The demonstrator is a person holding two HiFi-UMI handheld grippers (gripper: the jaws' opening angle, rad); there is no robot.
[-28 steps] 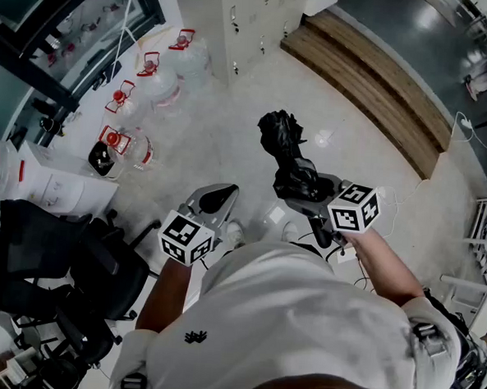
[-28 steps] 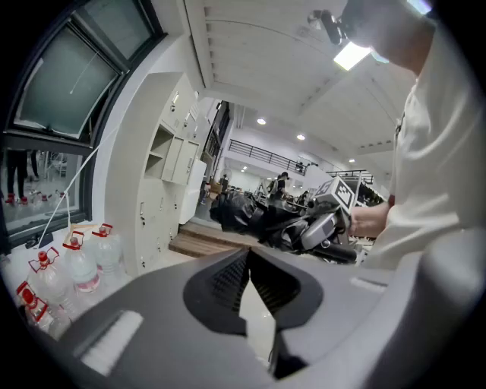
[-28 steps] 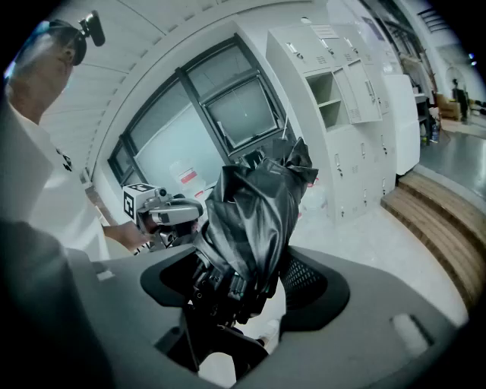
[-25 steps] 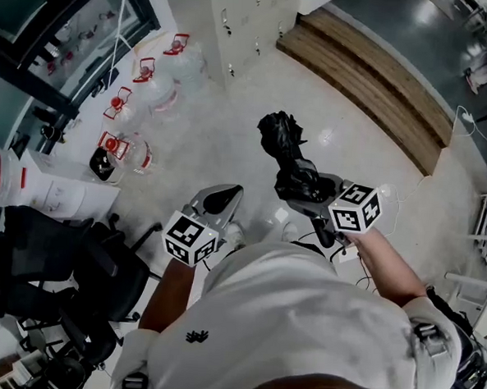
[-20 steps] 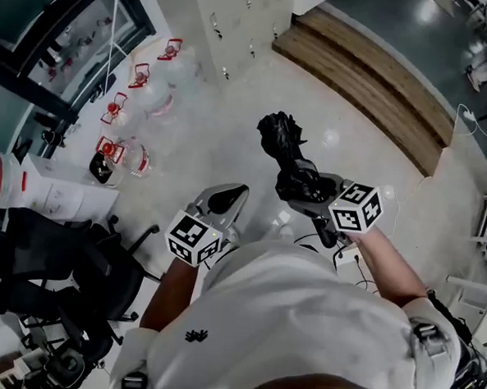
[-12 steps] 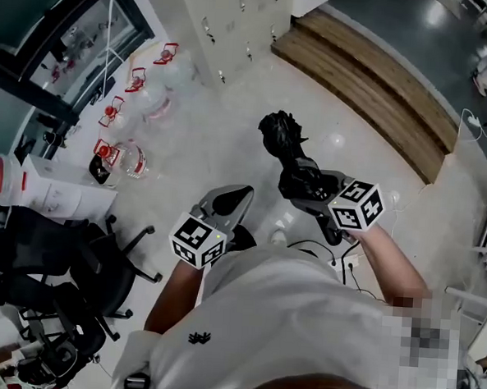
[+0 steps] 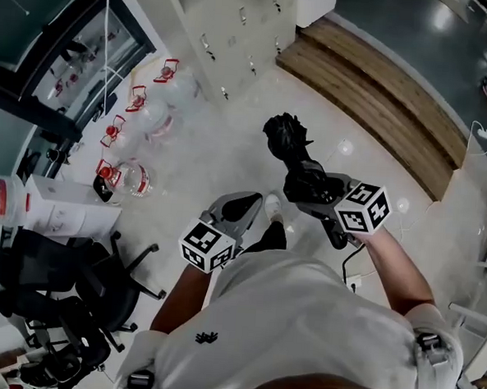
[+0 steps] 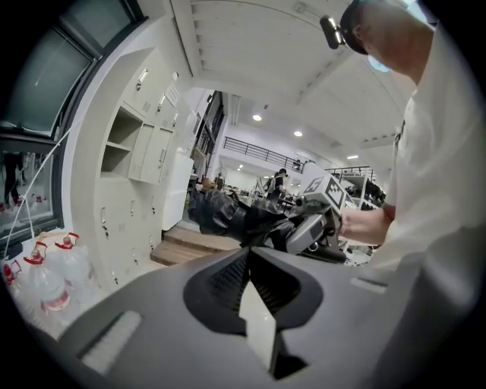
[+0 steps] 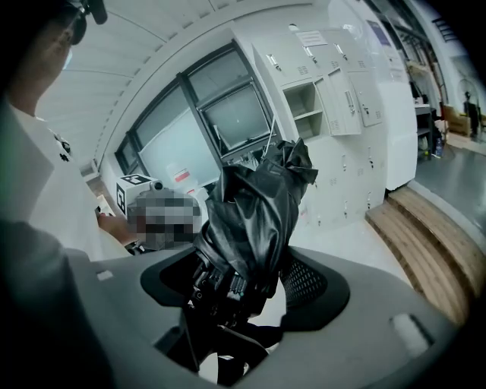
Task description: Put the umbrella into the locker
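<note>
Umbrella (image 7: 286, 141) not yet in any locker: black, folded, fabric bunched, it juts forward from your right gripper (image 7: 308, 185) above the pale floor (image 7: 221, 151), well apart from the lockers (image 7: 237, 29). In the right gripper view the jaws are clenched on the umbrella's ribbed lower end, with a dark pad pressed to each side, and the loose canopy rises above them, leaning slightly right. That gripper's marker cube (image 7: 362, 209) sits just ahead of your right hand. Your left gripper (image 7: 241, 206) is lower and to the left, close to your body, its cube (image 7: 207, 243) facing up. In its own view the jaws meet at the tips with nothing between them, and the umbrella lies across the background to their right. The lockers are a cream bank of small doors, and one compartment (image 8: 114, 148) in the upper rows stands open, showing shelves. Water bottles (image 7: 150, 114) with red handles stand clustered on the floor left of the lockers, below a dark-framed window (image 7: 40, 21). A wooden step (image 7: 373, 86) runs along the floor right of the lockers. A black office chair (image 7: 66, 277) is at your far left. One shoe (image 7: 272, 204) shows on the floor between the two grippers.
</note>
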